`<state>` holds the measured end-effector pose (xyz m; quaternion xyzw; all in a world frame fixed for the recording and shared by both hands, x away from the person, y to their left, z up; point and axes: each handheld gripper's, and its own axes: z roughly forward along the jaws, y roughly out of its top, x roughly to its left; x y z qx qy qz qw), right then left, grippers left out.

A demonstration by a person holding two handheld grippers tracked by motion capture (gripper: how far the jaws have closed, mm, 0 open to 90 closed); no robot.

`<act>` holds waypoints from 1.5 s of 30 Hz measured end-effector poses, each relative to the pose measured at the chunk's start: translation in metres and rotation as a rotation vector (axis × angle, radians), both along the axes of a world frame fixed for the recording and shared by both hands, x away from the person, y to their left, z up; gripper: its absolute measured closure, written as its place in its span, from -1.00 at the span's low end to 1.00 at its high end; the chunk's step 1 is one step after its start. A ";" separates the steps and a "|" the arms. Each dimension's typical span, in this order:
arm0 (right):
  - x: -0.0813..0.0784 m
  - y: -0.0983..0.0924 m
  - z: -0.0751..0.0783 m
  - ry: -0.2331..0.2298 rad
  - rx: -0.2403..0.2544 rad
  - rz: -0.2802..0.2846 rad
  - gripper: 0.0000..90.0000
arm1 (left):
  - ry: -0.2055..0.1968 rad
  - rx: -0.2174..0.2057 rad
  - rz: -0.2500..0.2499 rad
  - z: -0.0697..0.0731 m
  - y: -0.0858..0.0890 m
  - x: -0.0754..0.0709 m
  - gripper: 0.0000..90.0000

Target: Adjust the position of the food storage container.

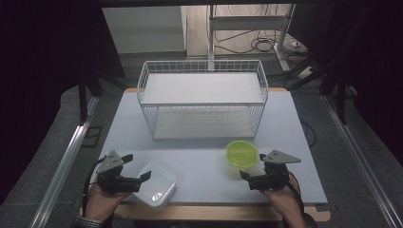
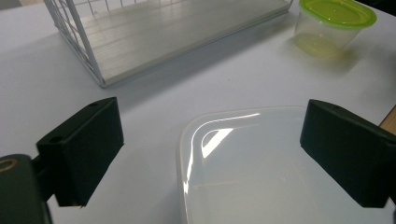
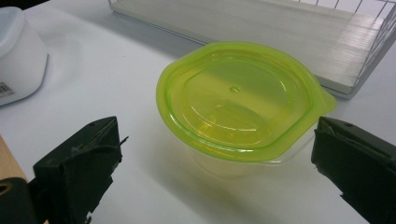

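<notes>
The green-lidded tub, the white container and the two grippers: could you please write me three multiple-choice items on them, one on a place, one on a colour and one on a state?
1. Where does the white container lie?
A. on the table's near left part, at the left gripper
B. inside the wire basket
C. on top of the round tub

2. What colour is the round tub's lid?
A. red
B. yellow-green
C. black

3. How do the right gripper's jaws stand?
A. shut on the lid
C. shut on the basket's rim
B. open, holding nothing

Answers: 1 A, the high view shows it by the left gripper, well short of the wire basket. 2 B, the right gripper view shows a translucent yellow-green lid. 3 B, the jaws stand wide apart on either side of the round tub without touching it.
</notes>
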<state>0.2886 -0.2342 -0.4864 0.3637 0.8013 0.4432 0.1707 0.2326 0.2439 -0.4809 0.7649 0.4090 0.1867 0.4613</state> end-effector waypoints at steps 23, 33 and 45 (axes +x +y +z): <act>0.000 0.011 0.015 0.024 0.000 0.041 0.22 | -0.047 0.019 -0.030 0.001 0.001 -0.010 -0.65; 0.015 0.040 0.019 0.030 -0.075 0.128 0.99 | -0.051 0.034 -0.023 0.000 -0.001 -0.010 -0.74; 0.049 0.090 0.012 0.023 -0.187 0.178 0.99 | -0.049 0.055 -0.017 -0.002 -0.001 -0.009 -0.72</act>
